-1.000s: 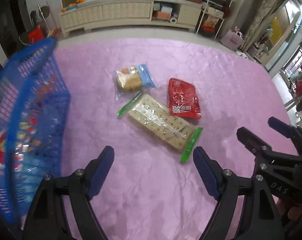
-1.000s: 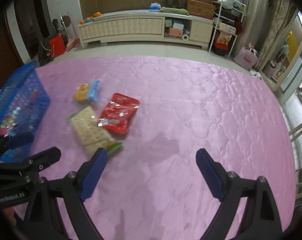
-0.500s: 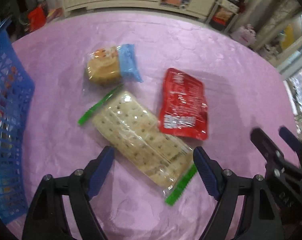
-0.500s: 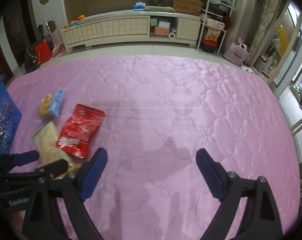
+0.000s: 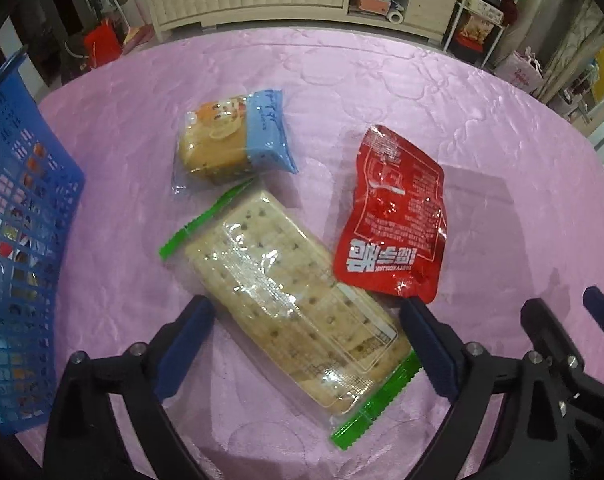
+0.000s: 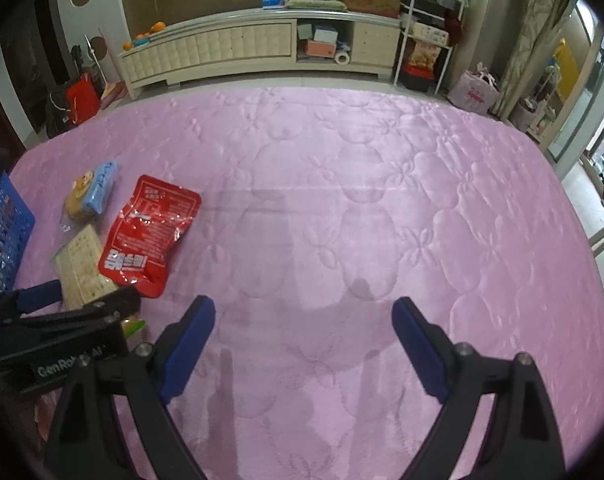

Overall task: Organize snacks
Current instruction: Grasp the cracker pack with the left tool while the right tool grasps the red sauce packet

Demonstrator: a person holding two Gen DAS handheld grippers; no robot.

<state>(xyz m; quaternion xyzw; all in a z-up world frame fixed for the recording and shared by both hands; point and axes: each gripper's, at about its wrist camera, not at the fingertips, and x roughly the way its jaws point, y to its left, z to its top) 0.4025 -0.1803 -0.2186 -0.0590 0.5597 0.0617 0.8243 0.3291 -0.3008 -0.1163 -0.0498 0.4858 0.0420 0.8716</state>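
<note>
Quilt (image 5: 381,80): pink, floral stitching. On quilt: red pouch (image 5: 393,216); green-edged clear cracker pack (image 5: 286,292). Left of quilt: blue basket (image 5: 18,240).

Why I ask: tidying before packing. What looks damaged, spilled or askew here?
Nothing looks torn or spilled. The cracker pack lies diagonally between the open left gripper's fingers, its corner touching the red pouch. The small cake packet lies apart, outside the blue basket.
</note>
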